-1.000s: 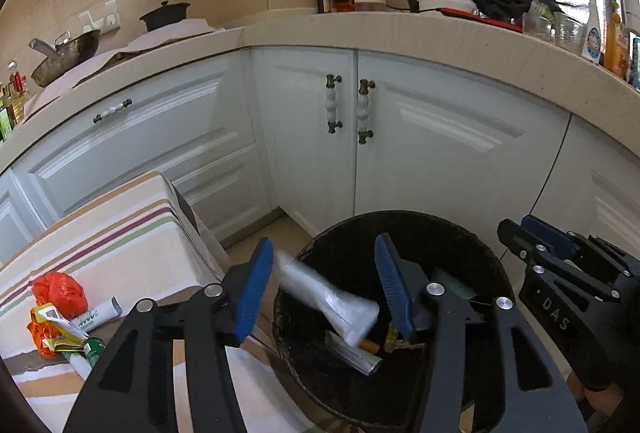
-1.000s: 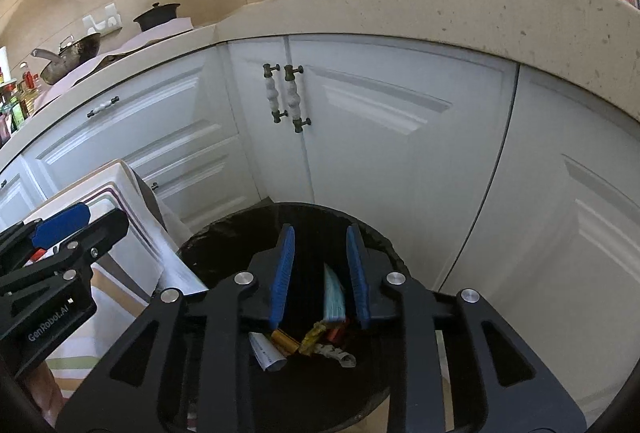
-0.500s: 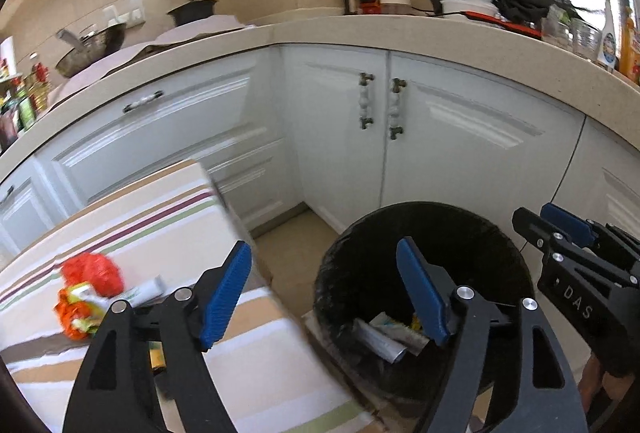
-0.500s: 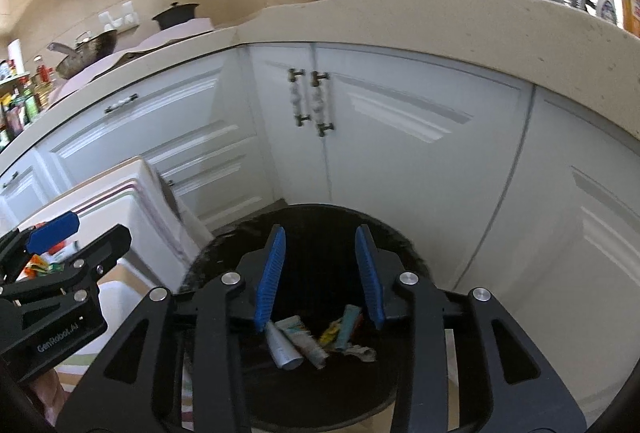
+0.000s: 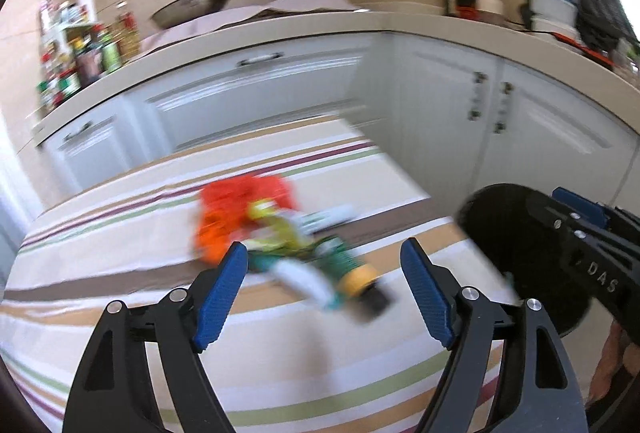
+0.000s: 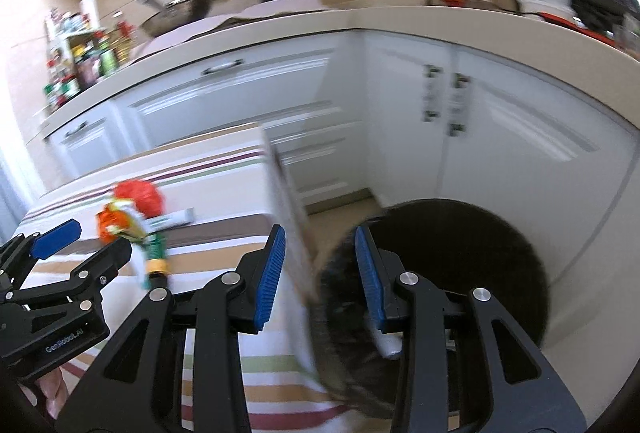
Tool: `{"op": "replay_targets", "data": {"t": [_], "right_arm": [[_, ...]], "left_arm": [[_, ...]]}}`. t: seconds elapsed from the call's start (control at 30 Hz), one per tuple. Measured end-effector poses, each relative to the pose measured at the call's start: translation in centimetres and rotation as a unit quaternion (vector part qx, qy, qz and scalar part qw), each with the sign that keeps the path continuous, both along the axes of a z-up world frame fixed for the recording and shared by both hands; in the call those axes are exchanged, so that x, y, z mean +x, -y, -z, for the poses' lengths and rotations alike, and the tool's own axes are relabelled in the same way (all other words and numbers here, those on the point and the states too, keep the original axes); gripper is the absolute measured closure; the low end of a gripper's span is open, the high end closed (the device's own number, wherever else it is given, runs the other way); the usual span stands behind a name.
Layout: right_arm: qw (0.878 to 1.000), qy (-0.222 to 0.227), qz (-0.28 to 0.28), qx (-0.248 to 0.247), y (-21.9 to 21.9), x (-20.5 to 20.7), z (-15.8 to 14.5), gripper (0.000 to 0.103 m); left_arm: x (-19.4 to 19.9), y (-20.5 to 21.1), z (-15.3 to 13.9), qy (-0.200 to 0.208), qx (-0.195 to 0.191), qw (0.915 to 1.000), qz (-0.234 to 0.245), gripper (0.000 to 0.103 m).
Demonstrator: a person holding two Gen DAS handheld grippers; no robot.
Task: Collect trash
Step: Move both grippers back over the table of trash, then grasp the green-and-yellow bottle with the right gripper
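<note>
The left claw (image 5: 322,285) has 2 black plastic arms with triangular cut-outs, silver round screws at the joints, and blue ribbed pads (image 5: 219,295) on its fingers. The right claw (image 6: 318,275) is built the same; seen at the right edge of the left wrist view, its side carries white "DAS" lettering. At the lower left of the right wrist view, the left claw's black body reads "GenRobot.AI" in small white letters.

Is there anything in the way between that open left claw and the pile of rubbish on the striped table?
Nothing visible. The left gripper, its jaws opening and empty, faces the blurred trash pile on the striped tablecloth, with only bare cloth between.
</note>
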State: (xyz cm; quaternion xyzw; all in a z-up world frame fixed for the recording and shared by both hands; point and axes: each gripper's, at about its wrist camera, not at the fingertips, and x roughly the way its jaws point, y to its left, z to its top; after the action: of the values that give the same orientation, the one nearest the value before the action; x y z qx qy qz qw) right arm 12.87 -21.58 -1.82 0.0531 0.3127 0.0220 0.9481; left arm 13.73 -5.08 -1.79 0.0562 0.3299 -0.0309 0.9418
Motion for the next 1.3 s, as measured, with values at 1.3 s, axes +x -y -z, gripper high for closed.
{"op": "replay_targets", "data": {"t": [1.3], "right_arm": [[0.985,-0.103,-0.132,-0.051,-12.5,3.4,3.2,0.079]], "left_arm": [[-1.4,-11.6,2.2,-0.032,-0.015,0.9912,-0.127,0.027]]}}
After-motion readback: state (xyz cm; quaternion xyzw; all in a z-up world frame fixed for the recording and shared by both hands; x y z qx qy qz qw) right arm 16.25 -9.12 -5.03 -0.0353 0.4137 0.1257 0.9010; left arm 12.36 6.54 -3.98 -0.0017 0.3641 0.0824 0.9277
